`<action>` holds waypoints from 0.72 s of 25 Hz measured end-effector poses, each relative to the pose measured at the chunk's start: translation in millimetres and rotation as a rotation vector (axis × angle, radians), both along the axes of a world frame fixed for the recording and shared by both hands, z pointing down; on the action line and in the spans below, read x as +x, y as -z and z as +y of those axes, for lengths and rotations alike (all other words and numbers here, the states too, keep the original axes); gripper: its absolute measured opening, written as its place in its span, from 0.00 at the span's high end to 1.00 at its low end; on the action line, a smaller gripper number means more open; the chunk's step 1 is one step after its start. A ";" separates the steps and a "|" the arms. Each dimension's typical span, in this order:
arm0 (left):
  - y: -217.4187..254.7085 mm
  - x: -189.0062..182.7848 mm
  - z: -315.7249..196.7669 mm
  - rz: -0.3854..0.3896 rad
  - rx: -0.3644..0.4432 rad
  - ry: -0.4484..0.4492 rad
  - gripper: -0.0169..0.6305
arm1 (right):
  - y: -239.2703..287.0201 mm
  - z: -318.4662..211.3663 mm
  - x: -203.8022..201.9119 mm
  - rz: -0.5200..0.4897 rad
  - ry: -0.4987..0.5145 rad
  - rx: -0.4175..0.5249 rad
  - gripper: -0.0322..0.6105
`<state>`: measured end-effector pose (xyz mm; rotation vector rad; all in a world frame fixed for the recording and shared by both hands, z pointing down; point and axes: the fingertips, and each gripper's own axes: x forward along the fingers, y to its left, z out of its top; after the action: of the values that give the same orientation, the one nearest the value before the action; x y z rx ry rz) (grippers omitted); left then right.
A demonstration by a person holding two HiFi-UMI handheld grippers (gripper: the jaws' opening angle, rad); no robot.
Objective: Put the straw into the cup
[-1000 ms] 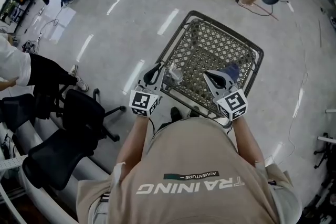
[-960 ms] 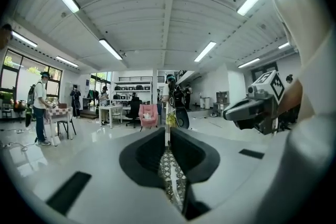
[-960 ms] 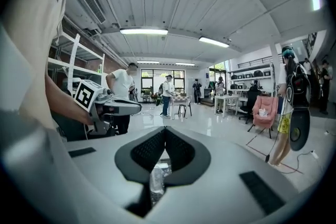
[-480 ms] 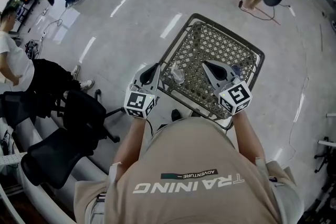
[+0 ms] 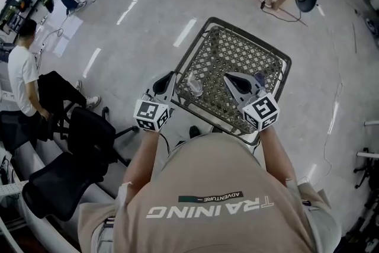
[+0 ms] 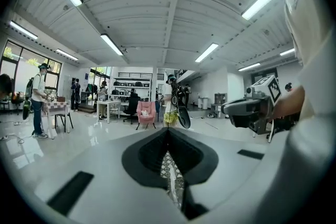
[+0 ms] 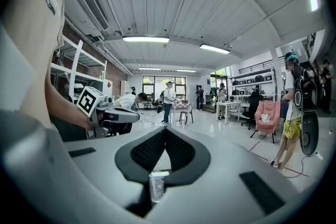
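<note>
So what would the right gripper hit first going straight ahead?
Probably nothing near: the way ahead of the right gripper looks free. The clear cup sits below its line, and the left gripper is off to one side.

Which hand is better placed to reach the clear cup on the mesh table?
Left, probably: from above, the left gripper is right beside the clear cup; the right gripper is farther off.
</note>
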<state>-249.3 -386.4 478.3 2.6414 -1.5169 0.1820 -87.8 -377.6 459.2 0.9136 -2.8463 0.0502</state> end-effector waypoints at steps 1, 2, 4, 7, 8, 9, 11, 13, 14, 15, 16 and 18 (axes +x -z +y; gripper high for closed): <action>-2.9 -0.6 -1.4 0.007 -0.009 -0.002 0.95 | -0.3 0.7 1.5 -0.004 -0.005 -0.003 0.92; -5.5 -1.2 -2.5 0.011 -0.017 -0.003 0.95 | -1.1 1.1 3.2 -0.007 -0.011 -0.008 0.92; -9.1 -2.6 -2.4 0.019 -0.026 -0.007 0.95 | -4.0 3.0 6.4 -0.006 -0.025 -0.018 0.92; -11.1 -4.4 -3.0 0.024 -0.028 -0.013 0.95 | -8.3 6.3 11.1 0.004 -0.037 -0.026 0.92; -11.1 -5.2 -3.8 0.025 -0.028 -0.012 0.95 | -9.1 6.9 12.6 0.007 -0.037 -0.028 0.92; -10.8 -5.8 -4.4 0.027 -0.027 -0.010 0.95 | -9.7 7.2 14.0 0.012 -0.037 -0.030 0.92; -10.0 -6.4 -3.3 0.029 -0.026 -0.007 0.95 | -10.8 8.0 16.9 0.021 -0.040 -0.035 0.92; -9.8 -7.2 0.1 0.035 -0.027 -0.002 0.95 | -12.1 10.3 19.1 0.029 -0.039 -0.039 0.92; -9.6 -8.1 1.4 0.042 -0.027 0.003 0.95 | -12.7 11.2 19.7 0.034 -0.037 -0.038 0.92; -9.3 -9.4 1.9 0.049 -0.026 0.008 0.95 | -13.3 11.6 19.9 0.037 -0.033 -0.037 0.92; -9.1 -10.6 1.8 0.054 -0.024 0.013 0.95 | -13.9 11.8 20.3 0.039 -0.031 -0.036 0.92; -9.0 -12.2 0.8 0.058 -0.020 0.021 0.95 | -15.7 11.9 22.0 0.042 -0.029 -0.038 0.92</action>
<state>-261.6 -385.6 487.3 2.5912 -1.5159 0.1179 -65.8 -365.7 474.8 0.9376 -2.7842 0.0868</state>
